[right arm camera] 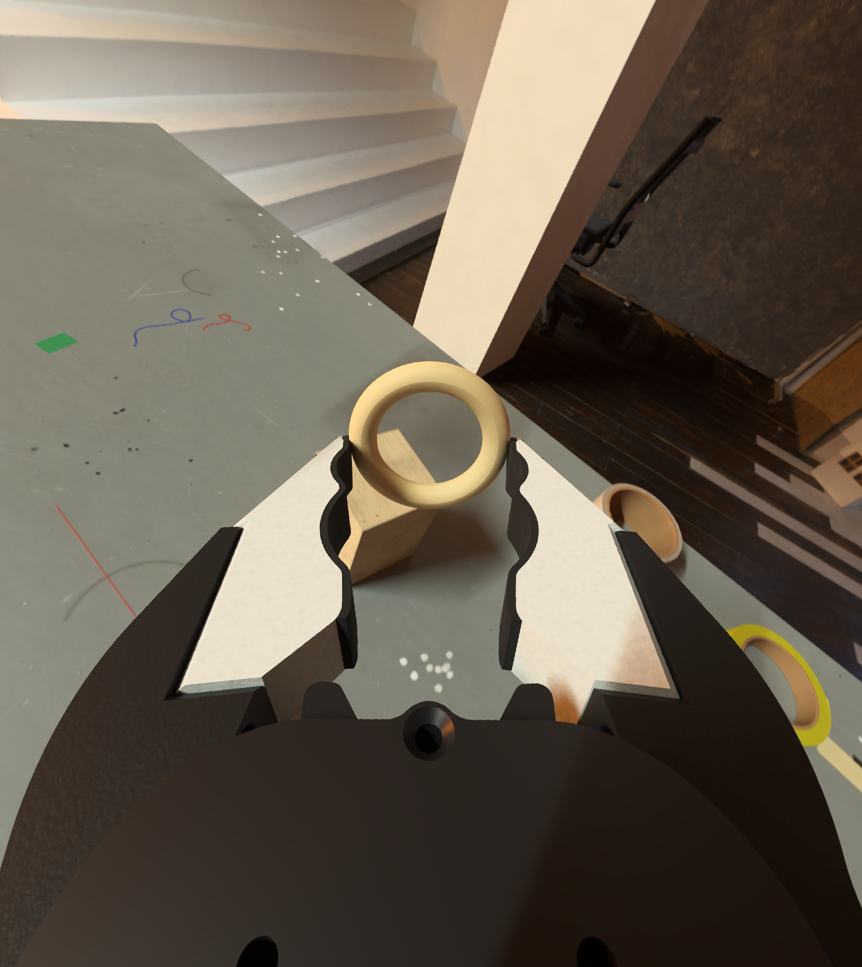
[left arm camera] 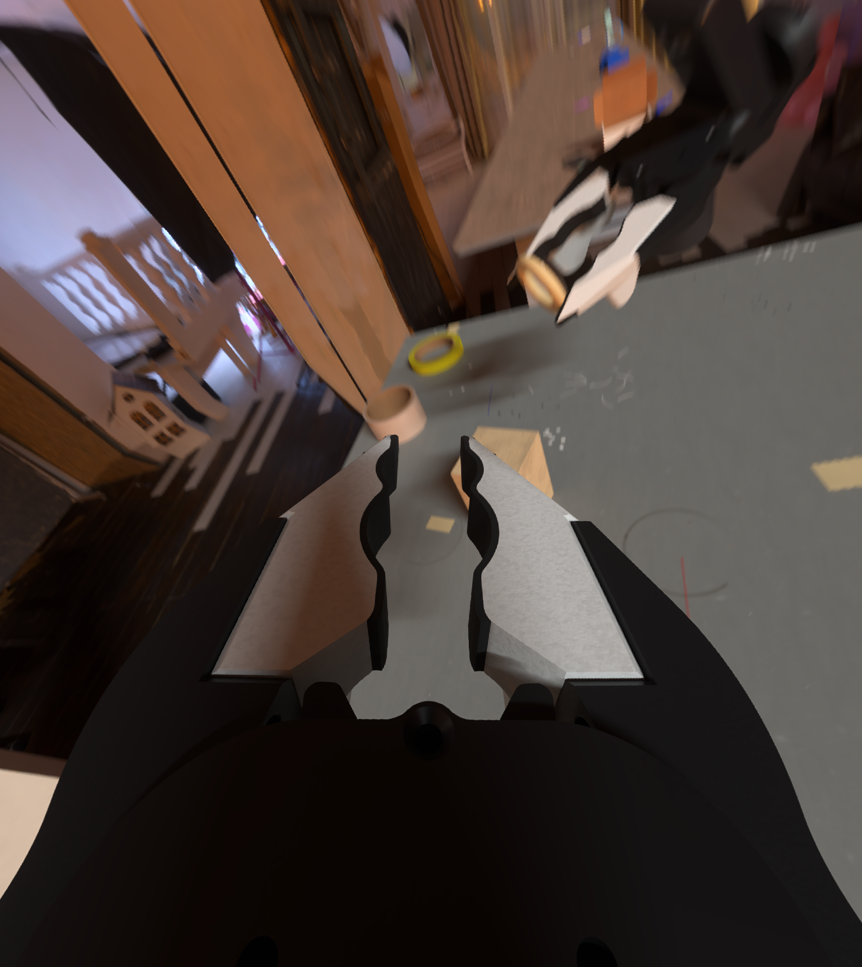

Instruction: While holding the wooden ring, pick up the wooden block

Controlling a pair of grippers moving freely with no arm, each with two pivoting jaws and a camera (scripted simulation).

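My right gripper point(right arm camera: 429, 445) is shut on the pale wooden ring point(right arm camera: 361, 413), held by its rim between the fingertips above the table. The wooden block point(right arm camera: 392, 528) lies on the grey table point(right arm camera: 104, 235) below it, partly hidden by the left finger. In the left wrist view my left gripper point(left arm camera: 429, 445) is open and empty, low over the table, with the block point(left arm camera: 528, 455) just beyond and right of its right fingertip, partly hidden by it. The right gripper point(left arm camera: 549, 293) with the ring point(left arm camera: 536, 274) shows farther off, raised above the table.
A yellow tape roll point(left arm camera: 437, 353) and a brown cardboard roll point(left arm camera: 397, 418) lie near the table's edge; they also show in the right wrist view, the yellow roll point(right arm camera: 805, 675) and the brown roll point(right arm camera: 643, 518). Beyond that edge is dark floor. Tape patches mark the table.
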